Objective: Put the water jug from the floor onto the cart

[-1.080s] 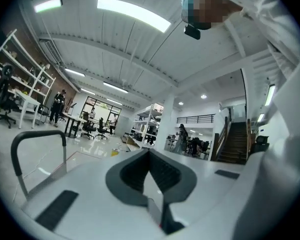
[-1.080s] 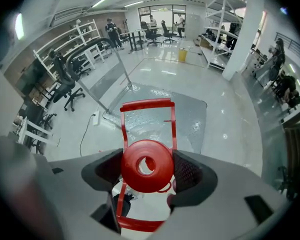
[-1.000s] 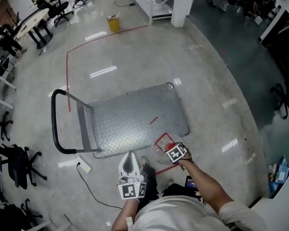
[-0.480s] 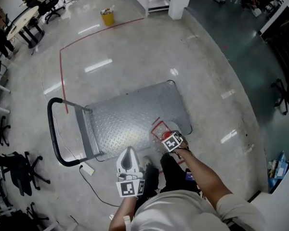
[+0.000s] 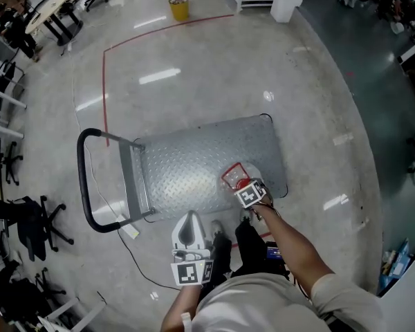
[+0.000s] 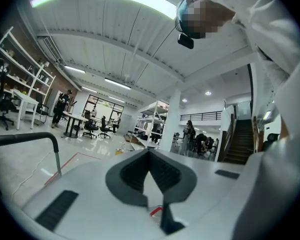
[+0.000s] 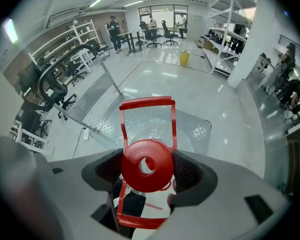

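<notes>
Gripping water jug (image 7: 148,125) by red cap (image 7: 134,170) with right gripper (image 7: 147,168), hanging over cart (image 5: 187,159) deck for set-down; holding left gripper (image 6: 149,155) pinched closed, empty.

A grey diamond-plate metal cart (image 5: 194,161) with a black loop handle is sitting at centre frame on a glossy concrete floor (image 5: 214,68). The right gripper (image 5: 244,186) is meeting the red cap of a clear plastic water jug (image 5: 232,175) over the cart's lower right corner. The left gripper (image 5: 189,221) is hovering at lower centre.
</notes>
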The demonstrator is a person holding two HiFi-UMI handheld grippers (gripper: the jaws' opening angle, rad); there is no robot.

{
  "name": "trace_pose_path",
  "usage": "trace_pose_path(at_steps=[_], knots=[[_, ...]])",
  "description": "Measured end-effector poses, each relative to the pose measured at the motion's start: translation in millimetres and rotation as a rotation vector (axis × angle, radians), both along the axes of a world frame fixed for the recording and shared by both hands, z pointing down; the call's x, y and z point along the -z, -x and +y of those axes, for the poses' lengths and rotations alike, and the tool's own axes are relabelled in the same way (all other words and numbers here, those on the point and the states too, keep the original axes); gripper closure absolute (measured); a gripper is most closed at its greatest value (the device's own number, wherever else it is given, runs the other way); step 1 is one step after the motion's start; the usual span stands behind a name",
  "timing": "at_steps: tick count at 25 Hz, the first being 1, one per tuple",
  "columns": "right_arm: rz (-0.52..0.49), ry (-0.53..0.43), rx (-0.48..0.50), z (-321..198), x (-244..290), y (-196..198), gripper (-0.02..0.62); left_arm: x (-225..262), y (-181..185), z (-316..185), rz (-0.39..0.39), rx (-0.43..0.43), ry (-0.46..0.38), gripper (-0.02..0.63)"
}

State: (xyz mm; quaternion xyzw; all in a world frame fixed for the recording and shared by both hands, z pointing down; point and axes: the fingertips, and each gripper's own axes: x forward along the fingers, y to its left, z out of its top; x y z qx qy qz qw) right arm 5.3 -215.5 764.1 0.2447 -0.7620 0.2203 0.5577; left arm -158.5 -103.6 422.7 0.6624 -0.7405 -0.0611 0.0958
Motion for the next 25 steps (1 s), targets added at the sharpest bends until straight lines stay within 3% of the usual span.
trace_pose_path(at_steps=[9, 17, 25], knots=[[0.024, 0.013, 0.030, -11.7, -24.2, 11.8, 0.291, -6.4, 16.8, 3.3, -0.017, 0.060, 0.039, 0.603], [-0.002, 0.024, 0.018, -13.5, -26.2, 16.9, 0.290, -14.4, 20.3, 5.6, -0.010, 0.059, 0.055, 0.603], [-0.018, -0.060, 0.069, -16.1, -14.4, 18.4, 0.291, -9.0, 14.7, 4.7, -0.023, 0.055, 0.033, 0.603]])
